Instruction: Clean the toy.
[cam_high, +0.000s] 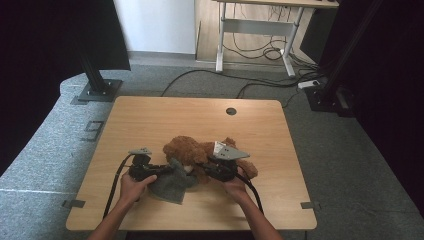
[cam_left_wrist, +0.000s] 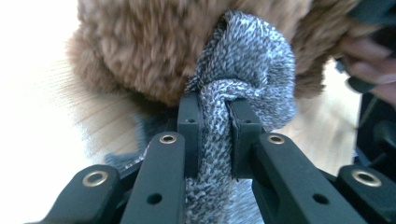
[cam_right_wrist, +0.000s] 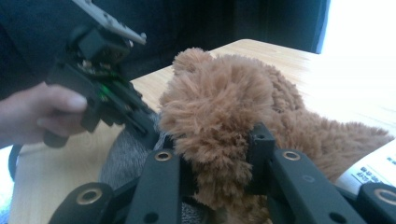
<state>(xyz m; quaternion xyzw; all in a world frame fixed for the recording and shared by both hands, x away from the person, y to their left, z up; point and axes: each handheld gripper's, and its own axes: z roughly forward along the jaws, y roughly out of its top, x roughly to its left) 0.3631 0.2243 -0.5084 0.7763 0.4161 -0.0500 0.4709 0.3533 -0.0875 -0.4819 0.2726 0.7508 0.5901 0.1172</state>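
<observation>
Left gripper (cam_left_wrist: 215, 128) was clamped on a bunched fold of grey knit garment (cam_left_wrist: 243, 70), jaws nearly together with the fabric squeezed between them. In the high view the same gripper (cam_high: 161, 170) sat at the near-left of the teddy bear (cam_high: 187, 150), with the knit (cam_high: 170, 186) spilling toward the table edge. Looked like the cloth was being pulled on or off the toy; can't tell which.

Right gripper (cam_right_wrist: 219, 154) was closed on a plush limb or ear of the bear (cam_right_wrist: 219, 107), pile bulging out between the jaws. My read: it was pinning the toy so the left could tug the knit without dragging the whole thing across the table. High view had it (cam_high: 209, 168) on the bear's right side.

Bear lay on its side near the front centre of the wooden table (cam_high: 150, 115), white sewn-in label (cam_high: 219, 146) up. Fur was long, shaggy, brown; compressible, so the grip was likely secure but spongy. Knit was a coarse marled grey-white weave, stretchy, prone to slipping through the pads. Tabletop smooth light laminate with a cable grommet (cam_high: 230, 111) at the far side.
</observation>
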